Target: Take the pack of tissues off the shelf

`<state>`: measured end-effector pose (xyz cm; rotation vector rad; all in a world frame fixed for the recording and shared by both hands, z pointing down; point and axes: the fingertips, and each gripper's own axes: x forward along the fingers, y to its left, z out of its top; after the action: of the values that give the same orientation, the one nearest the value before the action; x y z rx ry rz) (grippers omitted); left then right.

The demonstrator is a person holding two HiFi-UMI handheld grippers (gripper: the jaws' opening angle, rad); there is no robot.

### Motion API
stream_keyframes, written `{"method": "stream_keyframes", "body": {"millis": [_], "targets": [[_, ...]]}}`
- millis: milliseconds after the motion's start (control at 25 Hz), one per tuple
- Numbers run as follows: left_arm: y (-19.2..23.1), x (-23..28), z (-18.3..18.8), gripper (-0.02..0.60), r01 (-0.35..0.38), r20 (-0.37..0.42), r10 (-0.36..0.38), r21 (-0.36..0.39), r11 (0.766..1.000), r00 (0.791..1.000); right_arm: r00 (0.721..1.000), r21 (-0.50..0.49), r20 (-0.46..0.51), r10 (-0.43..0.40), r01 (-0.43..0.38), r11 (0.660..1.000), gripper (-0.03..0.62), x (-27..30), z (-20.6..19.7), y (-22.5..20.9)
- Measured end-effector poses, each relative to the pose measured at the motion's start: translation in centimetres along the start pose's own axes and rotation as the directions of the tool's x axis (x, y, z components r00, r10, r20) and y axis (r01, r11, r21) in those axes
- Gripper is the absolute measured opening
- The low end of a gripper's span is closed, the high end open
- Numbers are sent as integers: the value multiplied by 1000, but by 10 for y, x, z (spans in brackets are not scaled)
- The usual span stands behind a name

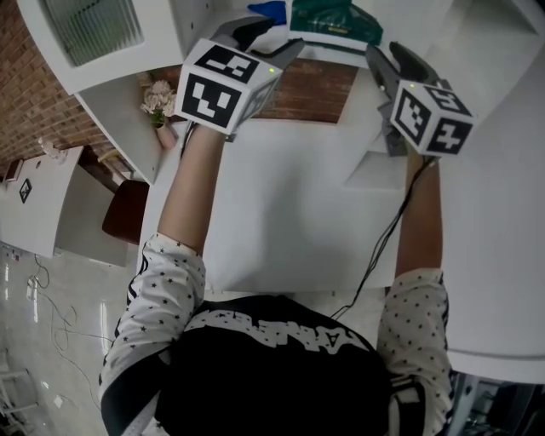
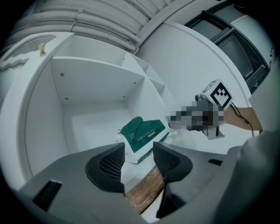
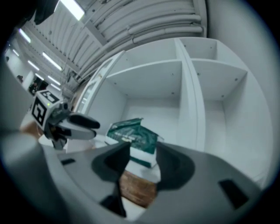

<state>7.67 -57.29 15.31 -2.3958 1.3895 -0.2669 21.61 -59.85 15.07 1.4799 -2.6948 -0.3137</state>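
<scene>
Both grippers up at the shelf [image 1: 477, 51], neither holding anything. Left gripper [image 1: 271, 38] has its jaws wide apart, pads bare; only the shelf edge and some brick show through the gap in the left gripper view [image 2: 139, 153]. Right gripper [image 1: 393, 61] is the same, jaws spread and empty in its own view [image 3: 143, 153]. Green and white pack of tissues [image 1: 332, 19] lies on the compartment floor near the front edge [image 2: 142, 135] [image 3: 133, 133], between and just ahead of both grippers, touched by neither.
</scene>
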Motion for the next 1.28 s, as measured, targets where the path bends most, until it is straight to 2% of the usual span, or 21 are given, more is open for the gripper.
{"method": "stream_keyframes", "body": {"millis": [320,560,760,920,1000,1160,1280], "targets": [[8,26,-13,229,27,-132,-23,24,999,991,996,10,-84,11,-11,1000,198,24,-3,-8],[12,35,-14,229,39,-175,-36,11,999,984,992,60,-118,40,-34,998,201,31,-7,-13],[7,38,-17,229,75,-237,-63,42,996,970,990,88,-133,47,-35,995,201,36,-13,-14],[6,41,-9,229,84,-212,-71,52,995,975,990,89,-129,47,-36,995,198,37,-15,-15],[8,43,-7,227,76,-212,-63,56,996,975,990,84,-131,53,-42,996,176,40,-14,-14],[12,47,-11,171,61,-220,-48,55,997,974,989,83,-137,54,-43,996,155,41,-17,-13],[15,50,-9,138,32,-204,-12,92,995,979,989,70,-136,51,-41,997,115,40,-18,-12]]}}
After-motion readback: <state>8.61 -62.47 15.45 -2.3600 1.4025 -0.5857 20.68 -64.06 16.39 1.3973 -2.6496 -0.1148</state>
